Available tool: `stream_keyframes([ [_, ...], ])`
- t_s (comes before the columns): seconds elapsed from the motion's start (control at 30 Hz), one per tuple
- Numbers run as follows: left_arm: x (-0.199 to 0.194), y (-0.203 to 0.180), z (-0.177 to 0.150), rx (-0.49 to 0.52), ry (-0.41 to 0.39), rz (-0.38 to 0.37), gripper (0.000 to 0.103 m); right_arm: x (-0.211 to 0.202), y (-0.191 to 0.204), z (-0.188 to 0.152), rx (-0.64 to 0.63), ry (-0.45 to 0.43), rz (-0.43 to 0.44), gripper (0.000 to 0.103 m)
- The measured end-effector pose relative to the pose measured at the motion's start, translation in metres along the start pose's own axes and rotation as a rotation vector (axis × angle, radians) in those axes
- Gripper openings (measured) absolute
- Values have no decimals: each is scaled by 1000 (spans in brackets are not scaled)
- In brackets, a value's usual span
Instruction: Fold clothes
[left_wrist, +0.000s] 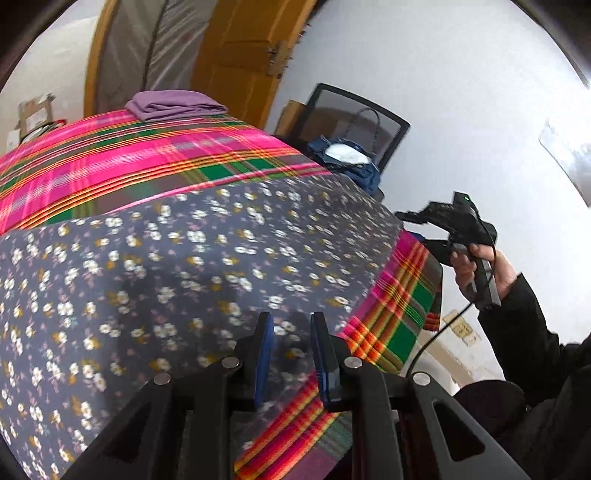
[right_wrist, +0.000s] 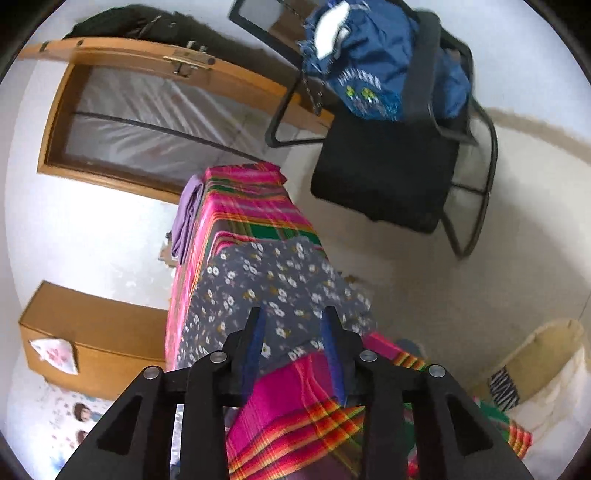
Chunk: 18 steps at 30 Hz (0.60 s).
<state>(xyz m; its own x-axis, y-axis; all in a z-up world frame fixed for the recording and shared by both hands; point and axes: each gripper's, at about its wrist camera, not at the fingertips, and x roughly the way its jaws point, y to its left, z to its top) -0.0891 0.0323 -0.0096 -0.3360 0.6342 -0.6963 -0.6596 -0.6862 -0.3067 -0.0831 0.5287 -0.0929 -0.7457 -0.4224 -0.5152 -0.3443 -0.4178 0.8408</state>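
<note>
My left tool (left_wrist: 291, 354) points downward, its blue pads (left_wrist: 264, 354) parted with nothing clamped between them. My right tool (right_wrist: 293, 350) also stands parted and empty, gripped by my right hand (left_wrist: 480, 266) in a dark sleeve (left_wrist: 524, 325).

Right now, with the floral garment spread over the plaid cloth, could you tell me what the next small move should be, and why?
Probably lower the right gripper onto the near edge of the floral garment and close on it. Both grippers look open and empty, the left gripper hovers above the same edge, and the garment lies flat on the plaid cloth, not yet folded like the purple piece.
</note>
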Motion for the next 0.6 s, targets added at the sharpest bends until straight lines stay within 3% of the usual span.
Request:
stream_keyframes([
  [0.1, 6, -9, -1, 38, 18, -2, 22, 7, -9, -2, 58, 32, 37, 34],
  [0.23, 13, -17, -2, 71, 31, -6, 22, 7, -1, -3, 15, 34, 51, 34],
  [0.33, 17, -23, -3, 90, 40, -12, 22, 3, 7, -4, -38, 25, 42, 17],
  [0.37, 18, -24, -3, 97, 42, -13, 22, 2, 9, -5, -54, 21, 33, 16],
  [0.6, 25, -32, 0, 130, 54, -8, 22, -22, 33, -15, -218, -58, 23, 18],
])
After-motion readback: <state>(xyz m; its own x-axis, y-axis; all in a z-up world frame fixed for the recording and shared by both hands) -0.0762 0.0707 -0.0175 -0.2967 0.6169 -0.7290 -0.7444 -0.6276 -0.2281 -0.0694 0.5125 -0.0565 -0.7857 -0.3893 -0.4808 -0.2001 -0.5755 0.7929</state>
